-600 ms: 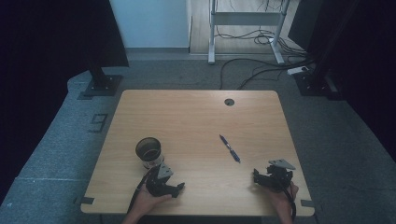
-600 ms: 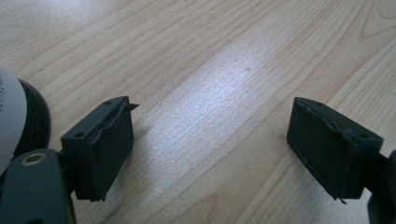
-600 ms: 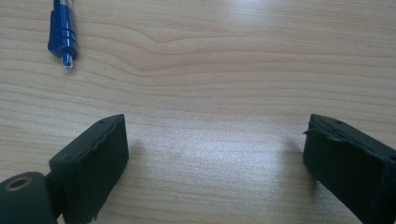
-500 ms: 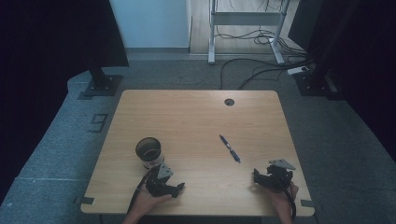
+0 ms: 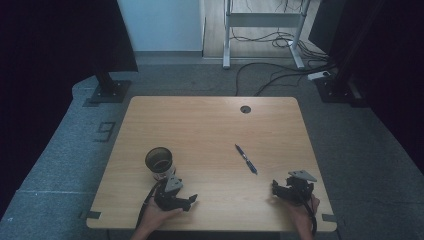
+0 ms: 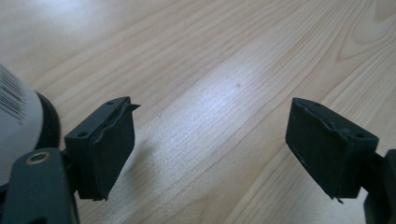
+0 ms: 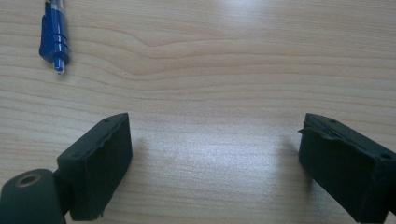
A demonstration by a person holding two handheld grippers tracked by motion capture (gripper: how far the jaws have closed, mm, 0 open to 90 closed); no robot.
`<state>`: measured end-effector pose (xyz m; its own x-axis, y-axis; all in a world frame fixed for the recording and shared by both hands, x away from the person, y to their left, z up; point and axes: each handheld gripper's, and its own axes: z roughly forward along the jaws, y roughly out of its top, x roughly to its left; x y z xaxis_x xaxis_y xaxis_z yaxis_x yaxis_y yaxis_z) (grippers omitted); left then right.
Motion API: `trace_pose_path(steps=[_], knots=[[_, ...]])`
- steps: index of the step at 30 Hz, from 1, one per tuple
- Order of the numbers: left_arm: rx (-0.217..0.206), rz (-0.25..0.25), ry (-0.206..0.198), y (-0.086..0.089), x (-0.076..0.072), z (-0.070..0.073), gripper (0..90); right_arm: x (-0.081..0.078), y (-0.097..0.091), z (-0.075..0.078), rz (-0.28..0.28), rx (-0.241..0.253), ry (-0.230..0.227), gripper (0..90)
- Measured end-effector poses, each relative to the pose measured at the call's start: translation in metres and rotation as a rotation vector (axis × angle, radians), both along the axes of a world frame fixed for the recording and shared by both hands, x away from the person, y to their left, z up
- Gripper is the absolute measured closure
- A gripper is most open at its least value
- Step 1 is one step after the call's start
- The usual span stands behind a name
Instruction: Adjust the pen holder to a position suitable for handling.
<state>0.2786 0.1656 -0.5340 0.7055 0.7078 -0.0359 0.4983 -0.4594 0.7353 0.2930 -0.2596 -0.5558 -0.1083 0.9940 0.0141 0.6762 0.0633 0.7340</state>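
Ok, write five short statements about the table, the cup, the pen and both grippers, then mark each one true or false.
1. The right gripper holds the pen. False: its jaws stand open on bare wood, with the pen lying apart on the table.
2. The cup stands upright near the left gripper. True.
3. The left gripper is open with nothing between its jaws. True.
4. The pen is inside the cup. False: it lies on the table, right of the cup.
5. The table has a round hole near its far edge. True.
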Motion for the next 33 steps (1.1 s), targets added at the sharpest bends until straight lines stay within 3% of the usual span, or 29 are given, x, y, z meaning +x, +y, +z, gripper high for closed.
trace_pose_path(steps=[5,19,33], knots=[[-0.069,-0.004,0.001,0.008,-0.002,0.013,16.4,0.000,0.000,0.000,-0.002,0.000,-0.002,10.1],[-0.141,0.058,-0.088,0.043,-0.009,0.051,16.1,0.001,-0.001,0.000,-0.008,0.000,-0.006,11.6],[-0.156,0.121,-0.127,0.078,-0.011,0.072,15.6,0.001,-0.001,0.000,-0.008,-0.001,-0.008,12.3]])
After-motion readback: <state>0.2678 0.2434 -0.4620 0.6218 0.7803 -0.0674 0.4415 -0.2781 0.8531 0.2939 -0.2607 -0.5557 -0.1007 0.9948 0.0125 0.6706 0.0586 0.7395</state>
